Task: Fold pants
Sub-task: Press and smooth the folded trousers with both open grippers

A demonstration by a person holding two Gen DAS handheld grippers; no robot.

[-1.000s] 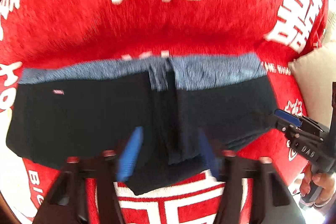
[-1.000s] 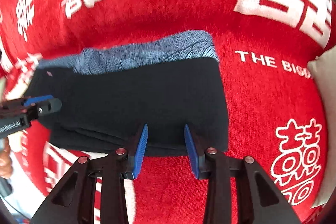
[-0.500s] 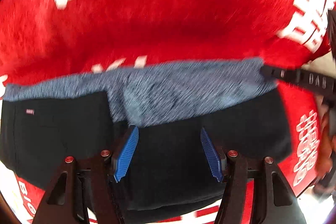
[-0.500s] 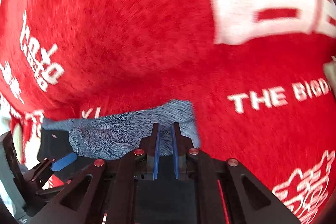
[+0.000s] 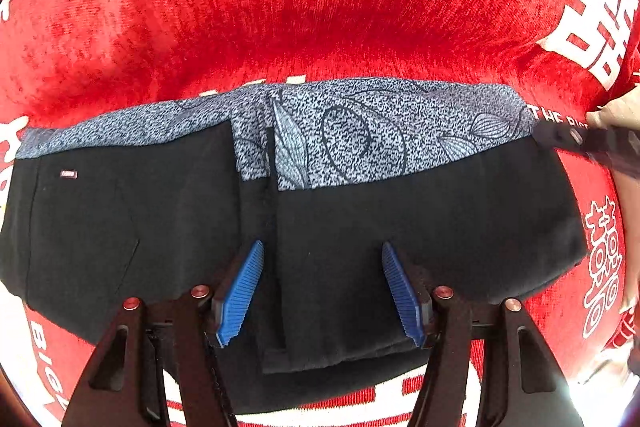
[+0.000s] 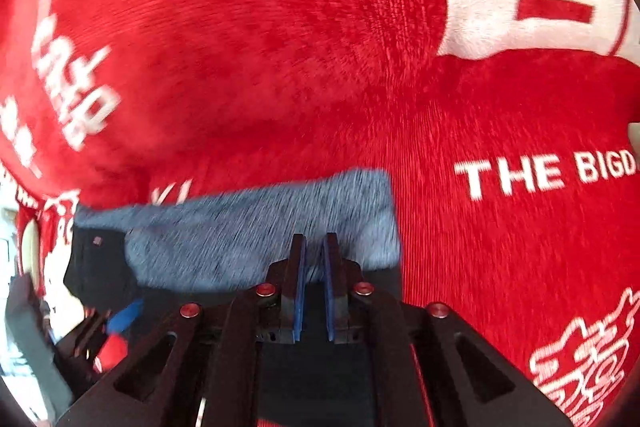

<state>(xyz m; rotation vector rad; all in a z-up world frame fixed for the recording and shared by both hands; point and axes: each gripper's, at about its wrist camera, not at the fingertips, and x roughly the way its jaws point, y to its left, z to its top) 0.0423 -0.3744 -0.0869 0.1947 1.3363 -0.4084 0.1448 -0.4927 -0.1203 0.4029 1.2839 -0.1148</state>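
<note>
Left wrist view shows the pants (image 5: 160,227), black with a blue-grey patterned band, lying partly folded on a red blanket (image 5: 320,7). They look soft, light and limp, likely to sag and drag on the plush pile, so a hemmed edge or corner seems the best hold. The left gripper (image 5: 322,287) hangs wide open over the black cloth, holding nothing. The right gripper (image 6: 314,283) is nearly closed at the patterned edge; whether cloth is pinched, I cannot tell.

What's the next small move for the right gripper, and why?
Probably lower the right gripper and release: its jaws are nearly closed on the black pants with the blue-grey patterned panel, the folded layer reaches the far edge, and the left gripper is open.
</note>
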